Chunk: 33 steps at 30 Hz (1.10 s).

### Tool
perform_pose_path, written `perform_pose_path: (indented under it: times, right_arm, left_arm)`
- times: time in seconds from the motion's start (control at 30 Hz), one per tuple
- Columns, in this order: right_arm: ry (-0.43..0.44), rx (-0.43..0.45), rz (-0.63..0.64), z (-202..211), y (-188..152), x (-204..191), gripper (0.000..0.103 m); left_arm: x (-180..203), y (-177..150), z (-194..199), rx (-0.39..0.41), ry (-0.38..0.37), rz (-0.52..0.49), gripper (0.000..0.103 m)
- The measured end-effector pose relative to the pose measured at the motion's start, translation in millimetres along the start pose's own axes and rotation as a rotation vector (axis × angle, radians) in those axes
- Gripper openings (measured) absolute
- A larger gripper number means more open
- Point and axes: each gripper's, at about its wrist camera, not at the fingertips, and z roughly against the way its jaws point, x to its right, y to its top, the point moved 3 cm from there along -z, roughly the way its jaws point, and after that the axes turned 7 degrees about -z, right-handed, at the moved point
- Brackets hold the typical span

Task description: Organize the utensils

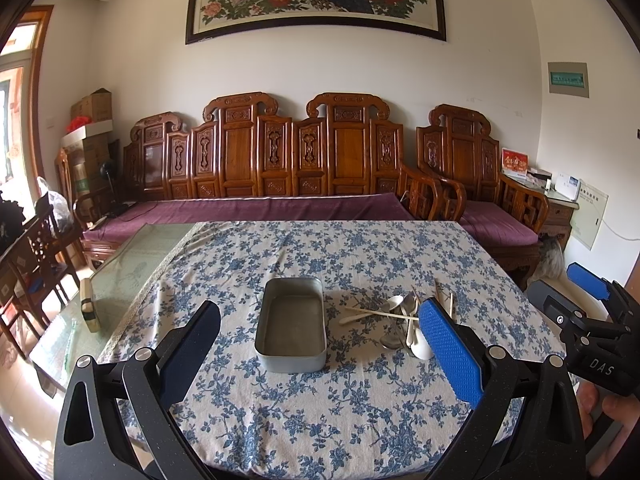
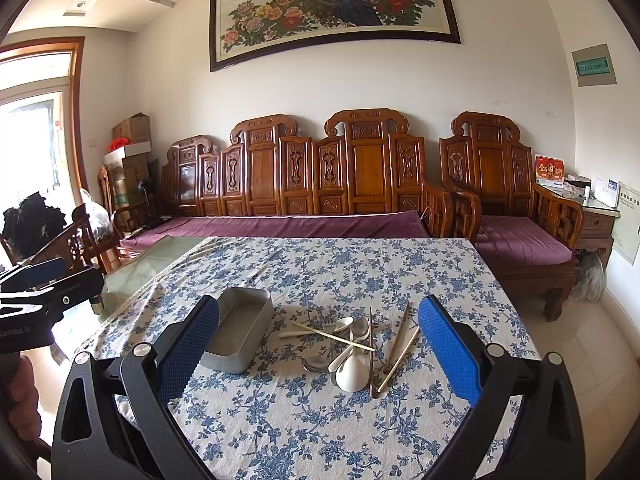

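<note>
An empty rectangular metal tin [image 1: 291, 324] [image 2: 237, 328] sits on the blue-flowered tablecloth [image 1: 320, 400] [image 2: 312, 420]. To its right lies a loose pile of utensils [image 1: 400, 316] [image 2: 352, 344]: white ceramic spoons [image 2: 349, 372], metal spoons [image 2: 362, 326], and chopsticks [image 2: 398, 354]. My left gripper [image 1: 320, 344] is open and empty, above the cloth before the tin. My right gripper [image 2: 320, 344] is open and empty, before the pile. The right gripper also shows at the right edge of the left wrist view [image 1: 592, 300].
The cloth covers the right part of a glass-topped table [image 1: 120, 280] [image 2: 160, 264]; a small bottle [image 1: 89, 304] stands on the glass. A carved wooden sofa with purple cushions [image 1: 260, 204] [image 2: 280, 224] runs behind the table. Wooden chairs [image 1: 36, 260] stand at left.
</note>
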Motion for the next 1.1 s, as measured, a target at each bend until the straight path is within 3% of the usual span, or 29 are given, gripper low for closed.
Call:
perform_pose_path:
  times: [0.23,0.53,0.83,1.1]
  right_arm:
    - [-0.001,-0.016,0.001,0,4,2,0.100]
    - [-0.013,-0.073,-0.003,-35,-9,20,0.100]
    - [-0.021,-0.154,0.010,-78,-32,48,0.085]
    - [-0.031,-0.246,-0.003,-131,-45,88,0.066]
  left_arm:
    - [3,-2,-6,-0.025,-0.008,-0.009,0.097]
    - [0,-20,-52,-0.111,-0.045,-0.030,0.097]
    - [15,-32,-94,-0.170,-0.108,-0.053,0.097]
    - [32,-41,-141,-0.230,-0.157,-0.085,0.096]
